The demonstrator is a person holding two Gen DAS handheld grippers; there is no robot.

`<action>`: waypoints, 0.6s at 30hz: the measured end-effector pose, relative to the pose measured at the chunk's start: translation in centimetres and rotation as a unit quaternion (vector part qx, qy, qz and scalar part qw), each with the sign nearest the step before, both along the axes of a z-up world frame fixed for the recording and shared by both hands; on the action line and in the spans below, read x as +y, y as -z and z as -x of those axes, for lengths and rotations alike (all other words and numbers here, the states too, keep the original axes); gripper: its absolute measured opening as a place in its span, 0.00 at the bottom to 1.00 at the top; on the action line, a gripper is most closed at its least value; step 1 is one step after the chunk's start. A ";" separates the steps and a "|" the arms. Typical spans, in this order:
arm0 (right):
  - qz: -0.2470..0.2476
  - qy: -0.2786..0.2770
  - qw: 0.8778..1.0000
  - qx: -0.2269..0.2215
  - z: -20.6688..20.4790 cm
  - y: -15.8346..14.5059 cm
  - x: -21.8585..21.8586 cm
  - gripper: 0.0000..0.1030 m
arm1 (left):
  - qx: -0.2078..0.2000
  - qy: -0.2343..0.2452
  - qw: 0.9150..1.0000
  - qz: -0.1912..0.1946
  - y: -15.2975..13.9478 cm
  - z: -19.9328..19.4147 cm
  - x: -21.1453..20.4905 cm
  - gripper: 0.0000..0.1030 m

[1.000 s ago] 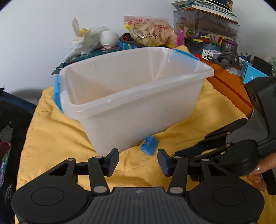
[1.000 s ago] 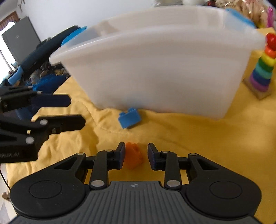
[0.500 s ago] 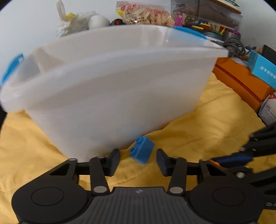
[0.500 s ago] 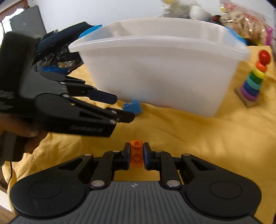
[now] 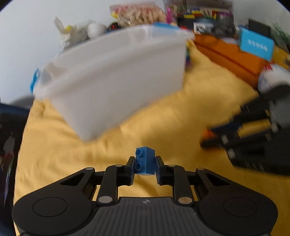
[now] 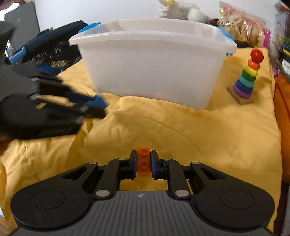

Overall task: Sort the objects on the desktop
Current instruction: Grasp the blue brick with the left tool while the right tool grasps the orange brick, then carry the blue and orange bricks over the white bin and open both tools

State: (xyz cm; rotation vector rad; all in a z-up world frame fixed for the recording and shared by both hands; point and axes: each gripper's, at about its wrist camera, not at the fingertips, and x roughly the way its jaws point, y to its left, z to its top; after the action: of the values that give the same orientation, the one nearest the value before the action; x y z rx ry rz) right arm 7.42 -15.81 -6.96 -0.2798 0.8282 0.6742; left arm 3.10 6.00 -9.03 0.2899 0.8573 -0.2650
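My left gripper (image 5: 144, 163) is shut on a blue toy brick (image 5: 145, 161), held above the yellow cloth (image 5: 163, 116) in front of the white plastic bin (image 5: 116, 72). My right gripper (image 6: 143, 161) is shut on an orange toy brick (image 6: 144, 162), also above the cloth, with the bin (image 6: 154, 59) ahead of it. The right gripper shows blurred at the right of the left wrist view (image 5: 210, 138). The left gripper shows blurred at the left of the right wrist view (image 6: 97, 107).
A rainbow ring stacker (image 6: 247, 78) stands right of the bin. An orange box (image 5: 230, 54), a blue carton (image 5: 256, 44), a snack bag (image 5: 139, 11) and other clutter line the back. A dark bag (image 6: 45, 49) lies to the left.
My left gripper closed on the blue brick and lifted it away from the bin. My right gripper closed on the orange brick and pulled back with it.
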 end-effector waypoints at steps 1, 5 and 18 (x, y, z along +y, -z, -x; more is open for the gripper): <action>0.006 -0.004 1.000 -0.005 0.3 0.0 0.0 0.17 | 0.009 -0.002 1.000 0.001 0.5 0.3 0.0 0.25; 0.020 -0.010 1.000 -0.002 1.1 1.2 0.0 0.17 | 0.011 -0.012 1.000 0.003 1.7 1.0 -0.3 0.29; 0.013 0.002 1.000 0.006 0.7 1.6 -0.4 0.17 | 0.013 -0.008 0.998 0.056 0.8 0.7 -0.3 0.17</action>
State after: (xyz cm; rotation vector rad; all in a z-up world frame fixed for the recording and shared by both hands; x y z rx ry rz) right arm 6.72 -16.17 -8.53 -0.2976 0.8490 0.6618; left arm 2.36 5.71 -9.78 0.1751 0.8668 -0.3004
